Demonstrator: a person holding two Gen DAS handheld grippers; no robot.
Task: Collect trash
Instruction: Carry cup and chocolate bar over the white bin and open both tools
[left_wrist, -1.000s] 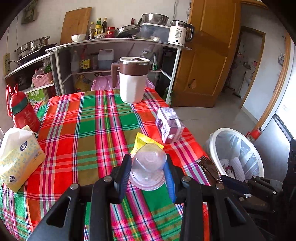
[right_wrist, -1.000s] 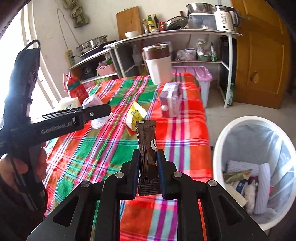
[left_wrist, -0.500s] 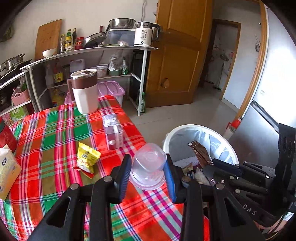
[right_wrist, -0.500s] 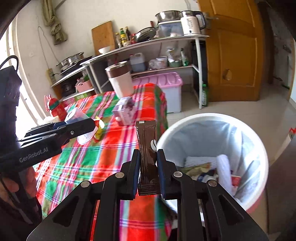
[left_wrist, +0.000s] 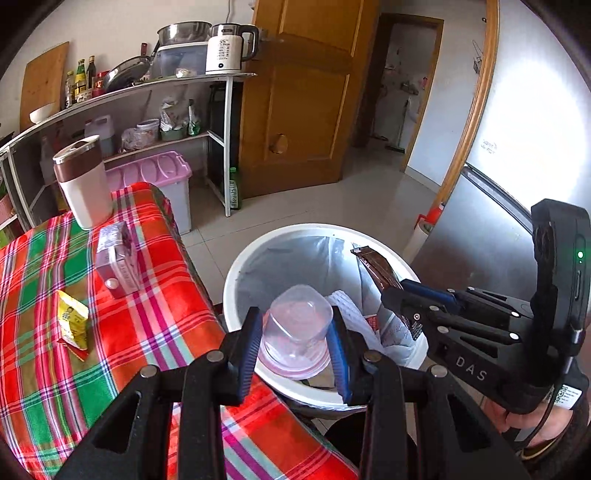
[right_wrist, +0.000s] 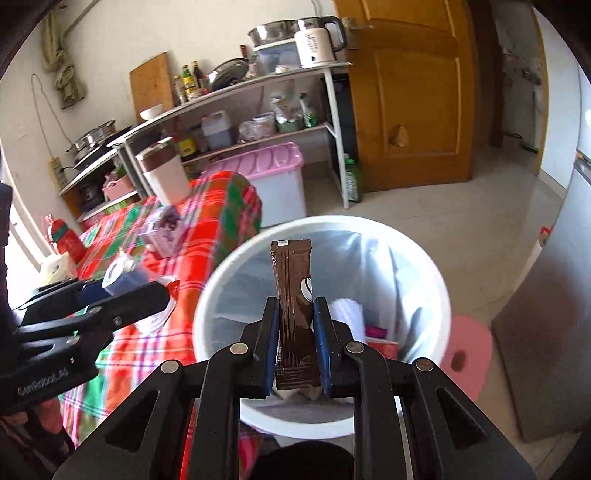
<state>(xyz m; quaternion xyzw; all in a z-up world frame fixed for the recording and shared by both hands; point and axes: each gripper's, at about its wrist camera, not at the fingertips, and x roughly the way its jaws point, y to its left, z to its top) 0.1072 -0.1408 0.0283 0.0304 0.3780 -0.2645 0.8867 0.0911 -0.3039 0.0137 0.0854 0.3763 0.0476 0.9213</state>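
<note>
- While both loads hang over the white bin (left_wrist: 236, 280), left claw (left_wrist: 295, 347) grips a clear cup (left_wrist: 297, 325), right claw (right_wrist: 295, 345) pinches a brown sachet (right_wrist: 293, 291).
- Unreleased; a yellow packet (left_wrist: 74, 321) and purple carton (left_wrist: 116, 262) wait on the counter (left_wrist: 155, 332).

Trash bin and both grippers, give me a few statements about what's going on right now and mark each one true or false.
1. The left gripper is shut on a clear plastic cup. True.
2. The right gripper is empty. False: it is shut on a brown sachet.
3. The white trash bin already has litter in it. True.
4. The purple carton is in the bin. False: it stands on the plaid tablecloth.
5. The yellow packet lies on the tablecloth. True.
</note>
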